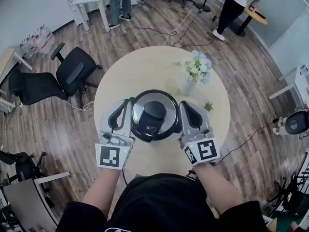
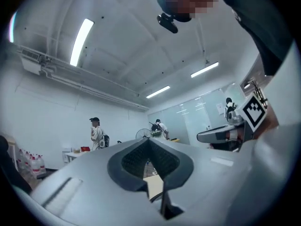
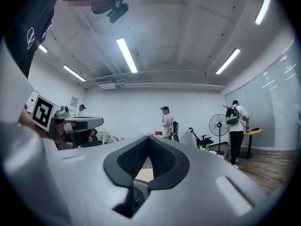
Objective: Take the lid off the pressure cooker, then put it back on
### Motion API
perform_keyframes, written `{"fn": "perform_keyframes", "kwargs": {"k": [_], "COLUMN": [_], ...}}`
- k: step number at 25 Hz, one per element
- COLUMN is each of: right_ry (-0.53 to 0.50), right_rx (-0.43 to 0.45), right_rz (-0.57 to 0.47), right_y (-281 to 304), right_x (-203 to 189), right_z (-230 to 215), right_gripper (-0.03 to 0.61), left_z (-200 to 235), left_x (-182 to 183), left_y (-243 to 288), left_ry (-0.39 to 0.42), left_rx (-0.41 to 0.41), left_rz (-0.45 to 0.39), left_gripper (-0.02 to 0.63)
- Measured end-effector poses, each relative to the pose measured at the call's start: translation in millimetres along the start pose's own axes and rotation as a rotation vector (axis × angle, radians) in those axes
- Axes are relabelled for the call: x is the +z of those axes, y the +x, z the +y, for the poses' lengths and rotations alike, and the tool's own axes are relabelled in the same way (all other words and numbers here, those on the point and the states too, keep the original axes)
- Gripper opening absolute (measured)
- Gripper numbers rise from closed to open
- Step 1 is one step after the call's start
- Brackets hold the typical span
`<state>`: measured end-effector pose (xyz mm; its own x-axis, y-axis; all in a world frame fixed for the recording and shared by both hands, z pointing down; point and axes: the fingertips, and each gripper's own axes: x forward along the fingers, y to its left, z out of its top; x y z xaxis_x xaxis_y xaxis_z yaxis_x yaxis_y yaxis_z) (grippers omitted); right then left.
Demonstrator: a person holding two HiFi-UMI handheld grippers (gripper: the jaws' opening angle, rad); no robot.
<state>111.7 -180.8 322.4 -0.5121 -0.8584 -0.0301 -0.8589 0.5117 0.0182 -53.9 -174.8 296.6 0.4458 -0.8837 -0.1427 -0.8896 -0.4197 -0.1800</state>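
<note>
from the head view i look down on the black pressure cooker (image 1: 140, 132), its round silver-and-black lid (image 1: 143, 108) seated on top. it stands at the middle of the round pale wooden table (image 1: 120, 76), just below the frame's centre. my left gripper (image 1: 124, 102) lies close along its left side and my right gripper (image 1: 186, 104) along its right, both pointing toward the top of the frame. that view also takes in the white vase of pale flowers (image 1: 195, 70) to the upper right of the cooker and the black office chairs (image 1: 72, 71) at left. it does not show the jaws end on. the left gripper view and the right gripper view do: on the left gripper (image 2: 149, 139) and the right gripper (image 3: 149, 138) the tips meet in a point, fully closed, with nothing gripped. those two views look out level at strip lights, standing people and a pedestal fan (image 3: 218, 125), and each catches the other gripper at its edge. of the cooker they give almost nothing: a sliver of pale table and a dark curve under the pads, which i cannot identify. from above, the cooker's body is mostly hidden under the lid, its flanks are covered by my grippers, and i cannot tell whether they touch it. the lid lies flat, face up. its black handle runs from the central knob toward the bottom of the frame, so its long axis points at me.
</note>
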Motion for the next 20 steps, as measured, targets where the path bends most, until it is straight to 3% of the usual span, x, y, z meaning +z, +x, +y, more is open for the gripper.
{"fn": "perform_keyframes", "kwargs": {"k": [4,11,20], "right_ry": [-0.012,-0.021,-0.031], "right_rx": [-0.068,-0.165,-0.195], "right_rz": [-0.037,-0.018,0.035], "right_y": [-10.8,-36.4,-56.5], "right_x": [0.9,-7.7,-21.2], "right_z": [-14.8,-76.2,-96.1], "right_gripper": [0.009,0.009,0.008], "left_z": [1.3,26.4,54.7], "left_x": [-0.9,-10.0,-34.7], "left_y": [5.0,-7.7,-44.9], "left_ry": [-0.065,-0.068,-0.098], "left_rx": [0.024,0.072,0.152], "left_rz": [0.008,0.011,0.065], "left_gripper": [0.0,0.0,0.0]}}
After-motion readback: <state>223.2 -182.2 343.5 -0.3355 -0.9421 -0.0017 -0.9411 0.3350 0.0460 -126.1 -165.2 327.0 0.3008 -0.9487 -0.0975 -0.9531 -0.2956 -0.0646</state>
